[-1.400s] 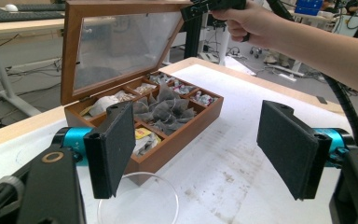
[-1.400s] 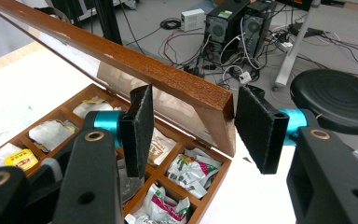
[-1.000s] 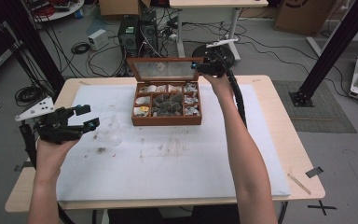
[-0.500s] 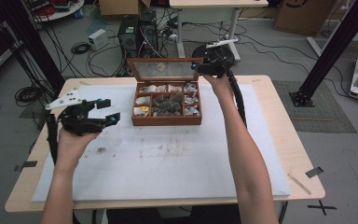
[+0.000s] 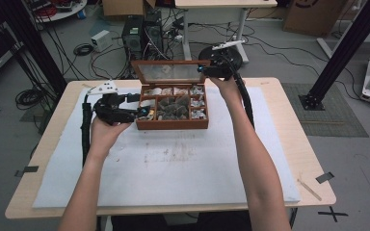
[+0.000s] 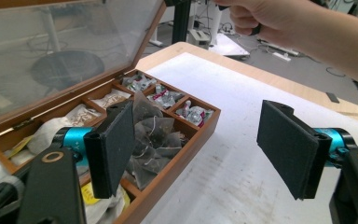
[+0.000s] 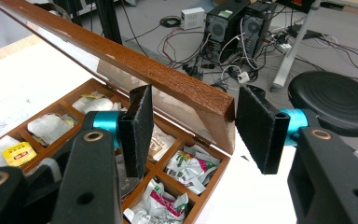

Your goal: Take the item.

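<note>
risk as we see it: our right gripper (image 7: 191, 135), wide open astride the lid (image 7: 121, 60) corner, could let it drop onto our wide-open left gripper (image 6: 205, 149) reaching beside the tea box (image 5: 173, 124) mid-table.
</note>
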`<act>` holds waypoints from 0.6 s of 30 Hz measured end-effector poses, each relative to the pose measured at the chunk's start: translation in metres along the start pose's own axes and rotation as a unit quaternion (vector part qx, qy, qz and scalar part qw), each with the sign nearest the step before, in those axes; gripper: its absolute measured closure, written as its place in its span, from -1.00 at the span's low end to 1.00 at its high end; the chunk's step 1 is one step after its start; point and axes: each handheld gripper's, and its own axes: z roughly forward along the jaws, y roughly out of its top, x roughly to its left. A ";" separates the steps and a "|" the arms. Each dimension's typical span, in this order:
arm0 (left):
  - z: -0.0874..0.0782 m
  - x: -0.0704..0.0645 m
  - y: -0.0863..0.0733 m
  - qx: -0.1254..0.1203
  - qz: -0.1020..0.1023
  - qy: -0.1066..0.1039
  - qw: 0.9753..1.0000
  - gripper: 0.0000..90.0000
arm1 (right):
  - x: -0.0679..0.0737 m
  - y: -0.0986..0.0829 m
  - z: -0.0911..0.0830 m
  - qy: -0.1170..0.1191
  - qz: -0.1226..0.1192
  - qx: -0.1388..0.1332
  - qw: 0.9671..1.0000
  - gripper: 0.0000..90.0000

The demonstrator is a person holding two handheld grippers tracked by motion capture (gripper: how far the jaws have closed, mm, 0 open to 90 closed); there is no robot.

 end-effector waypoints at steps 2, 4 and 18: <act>0.009 -0.001 0.001 0.003 0.002 0.001 1.000 -0.38 | 0.000 0.000 0.000 -0.001 0.000 0.001 1.000 0.06; 0.021 -0.001 0.002 0.006 0.002 -0.004 1.000 -0.38 | 0.000 0.000 0.000 -0.001 -0.001 0.001 1.000 0.06; 0.078 -0.004 0.003 0.027 -0.007 -0.001 1.000 -0.36 | 0.000 -0.001 0.000 0.004 0.000 -0.001 1.000 0.05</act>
